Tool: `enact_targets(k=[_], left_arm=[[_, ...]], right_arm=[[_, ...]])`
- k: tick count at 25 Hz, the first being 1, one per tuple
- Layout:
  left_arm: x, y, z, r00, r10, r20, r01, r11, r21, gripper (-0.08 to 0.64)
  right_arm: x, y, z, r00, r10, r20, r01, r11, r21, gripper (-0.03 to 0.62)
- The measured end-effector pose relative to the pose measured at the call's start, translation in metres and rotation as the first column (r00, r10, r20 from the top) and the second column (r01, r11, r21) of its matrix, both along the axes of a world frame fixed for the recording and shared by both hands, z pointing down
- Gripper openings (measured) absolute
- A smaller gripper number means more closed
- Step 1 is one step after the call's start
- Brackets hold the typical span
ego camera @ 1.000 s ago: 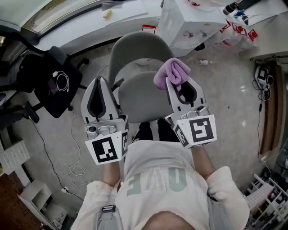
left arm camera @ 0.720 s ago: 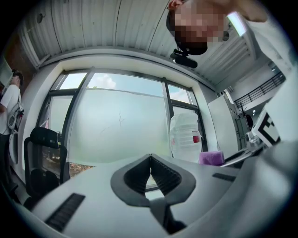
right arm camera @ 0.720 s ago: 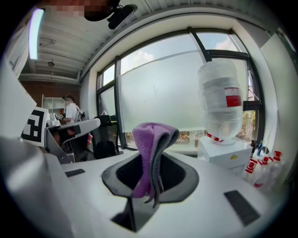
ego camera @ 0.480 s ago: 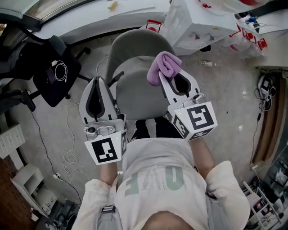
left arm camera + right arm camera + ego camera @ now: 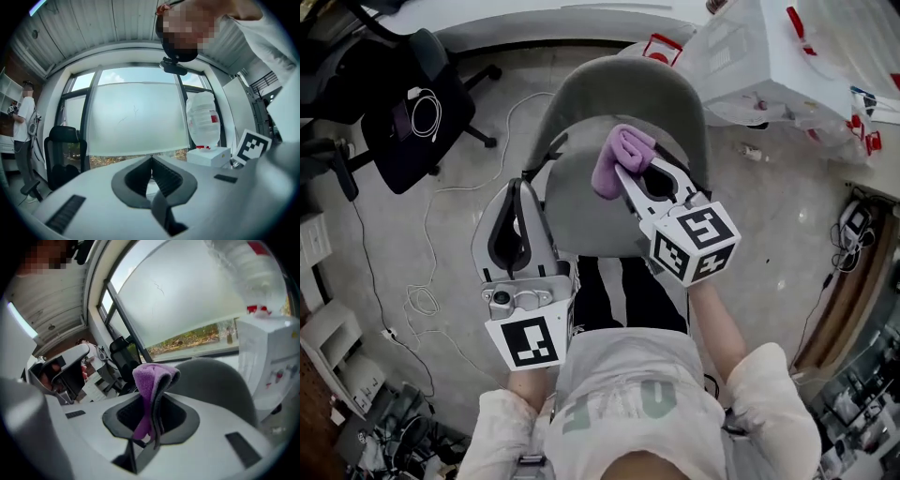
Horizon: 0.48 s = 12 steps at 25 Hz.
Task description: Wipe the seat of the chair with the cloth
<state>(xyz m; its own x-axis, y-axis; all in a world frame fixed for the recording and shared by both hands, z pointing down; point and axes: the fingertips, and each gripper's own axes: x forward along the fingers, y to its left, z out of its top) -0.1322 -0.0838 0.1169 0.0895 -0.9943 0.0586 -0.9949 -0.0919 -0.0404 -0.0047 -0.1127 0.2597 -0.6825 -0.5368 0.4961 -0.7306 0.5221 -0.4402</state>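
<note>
1. The grey chair [image 5: 581, 211] stands below the person.
2. The left gripper [image 5: 518, 185] is beside the seat's left edge, jaws together and holding nothing.
3. The right gripper [image 5: 623, 173] is over the seat, clamped on the cloth.
4. The purple cloth [image 5: 619, 155] bunches beyond the jaw tips.

L gripper [image 5: 152, 157], jaws together, twd frosted window [image 5: 136, 117]; black chair [image 5: 65, 133] at L.

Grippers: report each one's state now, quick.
Left gripper: closed, fingers together, nothing between them.
Right gripper: closed on the purple cloth.
</note>
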Motion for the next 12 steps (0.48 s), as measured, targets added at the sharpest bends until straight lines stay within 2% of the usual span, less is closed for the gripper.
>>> enact_targets(k=[4, 7, 10, 12], left_arm=[[-0.026, 0.001, 0.049, 0.999, -0.039, 0.038, 0.041, 0.997, -0.06, 0.012], [-0.039, 0.003, 0.088, 0.998, -0.048, 0.036, 0.052, 0.994, -0.098, 0.012], [-0.043, 0.009, 0.13, 0.999, -0.05, 0.012, 0.051, 0.987, -0.15, 0.012], [-0.043, 0.013, 0.153, 0.999, -0.048, 0.0, 0.047, 0.983, -0.176, 0.012]], right_arm=[[-0.049, -0.01, 0.07, 0.995, -0.065, 0.078, 0.075, 0.989, -0.126, 0.089], [-0.078, -0.015, 0.127, 0.992, -0.095, 0.082, 0.11, 0.971, -0.212, 0.089], [-0.1, -0.008, 0.194, 0.991, -0.115, 0.069, 0.132, 0.936, -0.328, 0.089], [-0.111, 0.004, 0.242, 0.988, -0.151, 0.026, 0.149, 0.909, -0.389, 0.087]])
